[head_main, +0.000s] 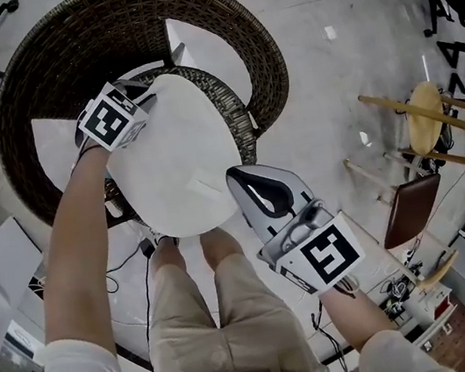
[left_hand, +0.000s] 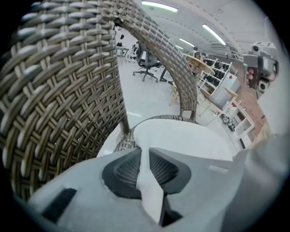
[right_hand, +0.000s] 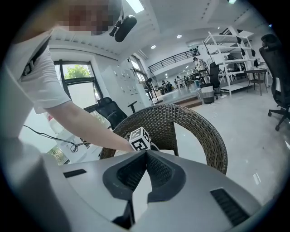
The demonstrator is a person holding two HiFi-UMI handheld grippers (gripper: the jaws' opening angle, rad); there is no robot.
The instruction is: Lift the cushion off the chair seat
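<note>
The wicker chair (head_main: 40, 54) is my biggest worry. Its tall curved back wraps the upper left of the head view, and the cushion's far edge could snag on the weave if I pull upward unevenly. The cushion (head_main: 179, 159) sits at the centre of that view, over the seat (head_main: 243, 121), with its near edge reaching toward my legs. I cannot tell whether it has cleared the seat. It looks soft, so I judge the unsupported middle may sag and drag on the rim.

My left gripper (left_hand: 144, 152), at the cushion's upper left edge, is clamped on only a thin fold of white fabric. My right gripper (right_hand: 146, 154), at the lower right edge, is closed the same way on a narrow sliver. Both bites are shallow, and a jerk or one hand rising faster than the other could tug the cloth out.

The cushion is plain white, roundish, flat and thin. Its surface is smooth, with one small crease near the lower right.
</note>
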